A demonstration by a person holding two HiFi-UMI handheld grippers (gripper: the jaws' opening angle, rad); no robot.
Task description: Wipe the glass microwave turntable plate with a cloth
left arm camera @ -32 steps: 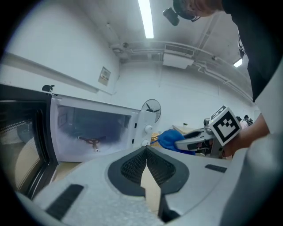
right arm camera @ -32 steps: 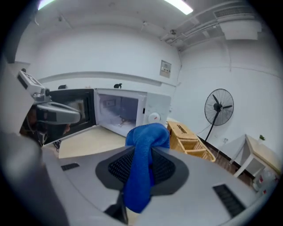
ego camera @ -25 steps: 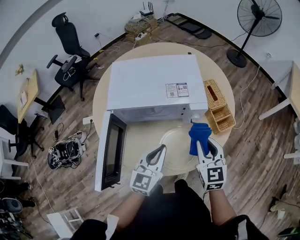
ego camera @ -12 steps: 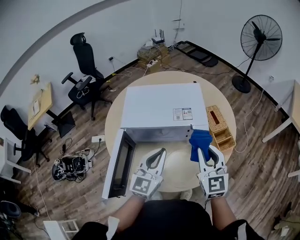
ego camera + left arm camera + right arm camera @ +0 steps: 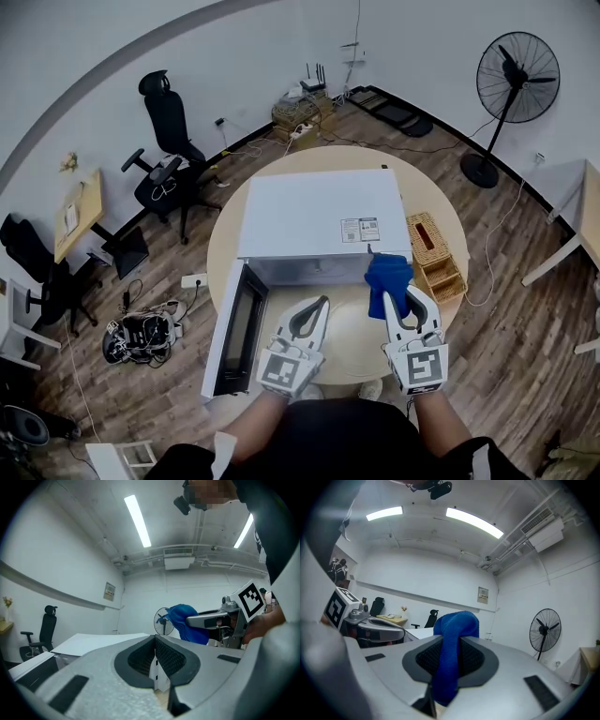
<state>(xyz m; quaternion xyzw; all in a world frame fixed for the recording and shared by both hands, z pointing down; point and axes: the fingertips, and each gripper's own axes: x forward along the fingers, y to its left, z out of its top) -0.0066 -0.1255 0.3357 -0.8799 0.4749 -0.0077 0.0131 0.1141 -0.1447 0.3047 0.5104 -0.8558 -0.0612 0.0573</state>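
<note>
The glass turntable plate (image 5: 356, 330) lies flat on the round table, just in front of the open white microwave (image 5: 314, 220). My right gripper (image 5: 400, 296) is shut on a blue cloth (image 5: 386, 274), held over the plate's far right rim near the microwave's front. The cloth (image 5: 452, 630) bulges up between the right gripper's (image 5: 451, 641) pads. My left gripper (image 5: 322, 304) hovers over the plate's left edge, shut and holding nothing. In the left gripper view the left gripper's (image 5: 154, 640) pads meet, and the cloth (image 5: 185, 620) shows beyond them in the other gripper.
The microwave door (image 5: 234, 330) hangs open to the left. A wicker basket (image 5: 436, 248) sits on the table's right side. A standing fan (image 5: 517, 66), office chairs (image 5: 173, 131) and floor cables (image 5: 141, 333) surround the table (image 5: 225, 246).
The head view has pulled back and settled. My right gripper has carried the blue cloth slightly left, toward the microwave front. The left gripper has hardly moved.
</note>
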